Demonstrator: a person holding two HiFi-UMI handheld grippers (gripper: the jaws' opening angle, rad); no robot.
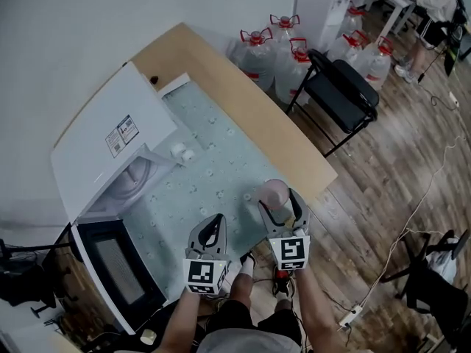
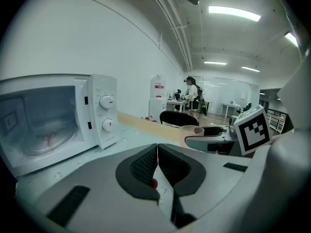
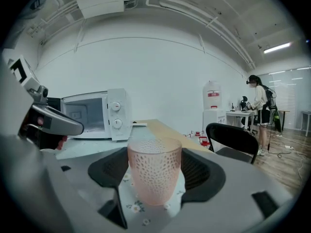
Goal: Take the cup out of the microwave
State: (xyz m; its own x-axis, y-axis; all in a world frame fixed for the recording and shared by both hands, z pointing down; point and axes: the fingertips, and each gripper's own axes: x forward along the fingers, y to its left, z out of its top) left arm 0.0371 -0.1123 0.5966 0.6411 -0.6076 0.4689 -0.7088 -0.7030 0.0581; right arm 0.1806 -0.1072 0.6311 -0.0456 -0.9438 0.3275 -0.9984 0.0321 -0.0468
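Note:
A pink dimpled cup stands upright between the pads of my right gripper, which is shut on it over the flowered tablecloth near the table's front edge. In the right gripper view the cup fills the gap between the jaws of my right gripper. The white microwave stands at the left with its dark door swung open and its glass turntable bare. My left gripper is shut and empty, left of the cup. In the left gripper view its pads touch.
The table's wooden edge runs along the right side. A black chair and several water jugs stand on the floor beyond it. A small white object lies by the microwave. A power strip lies on the floor.

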